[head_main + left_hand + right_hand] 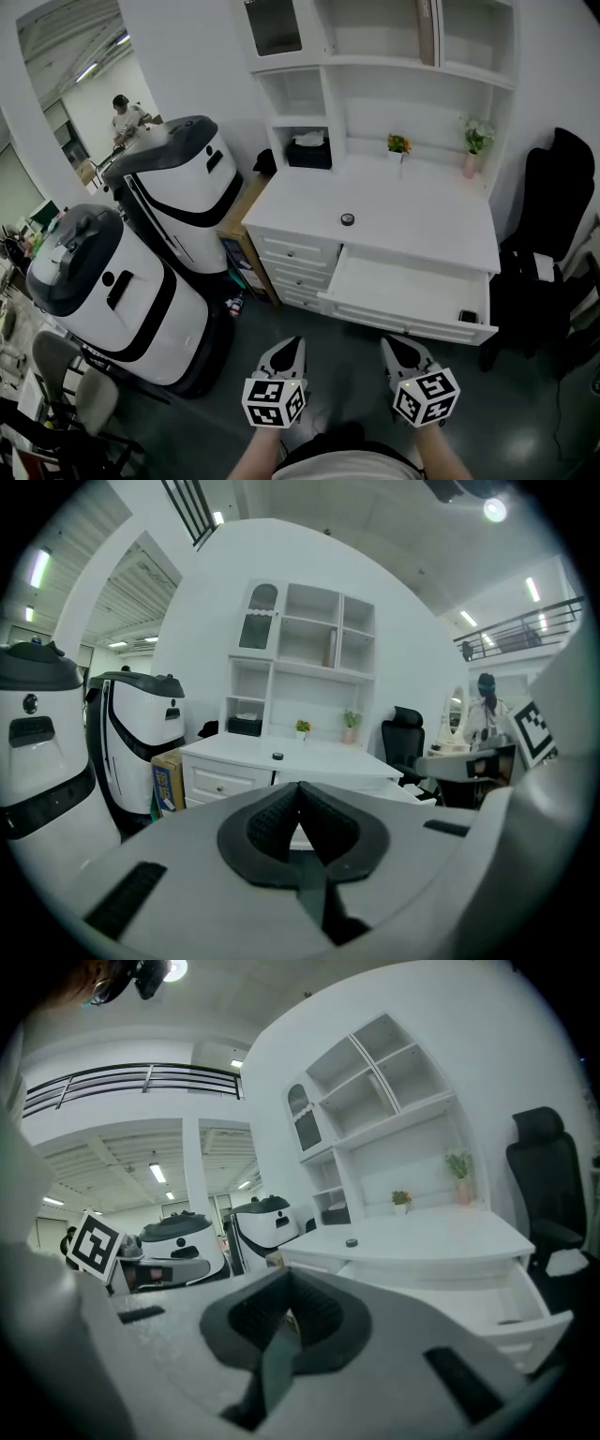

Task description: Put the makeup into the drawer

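The makeup, a small round black compact (348,219), lies on the white desk top (422,220) just behind the open drawer (375,281). A small dark item (467,317) rests in the drawer's front right corner. My left gripper (292,344) and right gripper (391,344) hover side by side over the floor in front of the desk, well short of it. Both are shut with nothing between the jaws. The compact (277,756) is far ahead in the left gripper view, beyond the shut left gripper (300,787). In the right gripper view, the compact (352,1241) and drawer (506,1288) lie beyond the right gripper (289,1274).
Two large white and black machines (178,192) (103,295) stand left of the desk, with a cardboard box (239,220) between them and it. A black office chair (553,234) is at the right. Small plants (398,144) (476,139) and a dark box (309,152) sit at the desk's back.
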